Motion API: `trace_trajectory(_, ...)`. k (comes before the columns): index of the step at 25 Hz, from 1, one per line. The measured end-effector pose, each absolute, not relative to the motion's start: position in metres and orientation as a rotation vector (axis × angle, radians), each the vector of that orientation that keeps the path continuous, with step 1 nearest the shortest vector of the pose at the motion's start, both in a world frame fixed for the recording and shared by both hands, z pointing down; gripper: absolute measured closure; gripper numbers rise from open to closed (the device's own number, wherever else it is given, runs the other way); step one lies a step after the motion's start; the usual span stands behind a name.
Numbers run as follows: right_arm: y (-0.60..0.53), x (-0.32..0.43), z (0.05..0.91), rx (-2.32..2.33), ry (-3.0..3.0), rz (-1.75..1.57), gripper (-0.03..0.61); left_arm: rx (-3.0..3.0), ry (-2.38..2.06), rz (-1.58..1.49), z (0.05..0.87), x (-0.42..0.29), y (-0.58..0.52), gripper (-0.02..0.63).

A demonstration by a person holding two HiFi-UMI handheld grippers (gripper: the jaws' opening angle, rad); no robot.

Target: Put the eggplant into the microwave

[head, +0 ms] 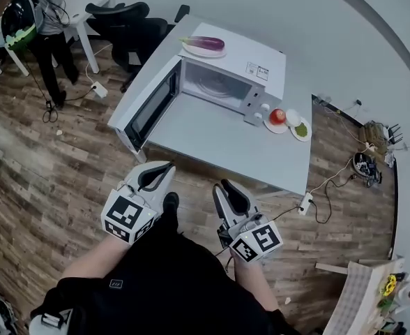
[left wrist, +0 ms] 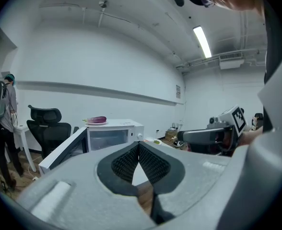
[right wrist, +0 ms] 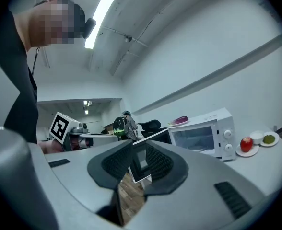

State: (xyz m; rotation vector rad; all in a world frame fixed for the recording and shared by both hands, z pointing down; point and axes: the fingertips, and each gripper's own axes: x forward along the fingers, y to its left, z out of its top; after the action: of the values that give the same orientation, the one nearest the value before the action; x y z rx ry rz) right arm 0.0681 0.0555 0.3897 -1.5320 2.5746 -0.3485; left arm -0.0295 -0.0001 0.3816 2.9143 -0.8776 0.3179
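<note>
While I stand short of the grey table point(head: 212, 135), neither gripper holds anything.
My left gripper point(head: 167, 166) has its jaws pressed together on nothing; my right gripper point(head: 219, 185) has its jaws a little apart, with nothing between them. The purple eggplant point(head: 205, 43) lies on a plate point(head: 203, 52) on top of the white microwave point(head: 250, 61), well apart from both grippers. The microwave door point(head: 149, 107) hangs wide open.

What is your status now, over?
Left gripper shut, right gripper slightly open, both empty. Eggplant on plate atop microwave; door open. Nothing in the way.
</note>
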Motion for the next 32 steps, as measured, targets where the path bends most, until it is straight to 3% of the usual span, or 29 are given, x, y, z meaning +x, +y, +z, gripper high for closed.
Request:
trace_trajectory(14,-0.108,0.091,0.382,-1.613,2.661,-0.295,0.495,2.936,-0.805,0.213,0.366,0.006,-0.151,0.604)
trace_trajectory(32,-0.242,0.131,0.379,-1.479,2.926,-0.185,0.459,2.858,-1.007,0.254,0.361,0.042,-0.246,0.604)
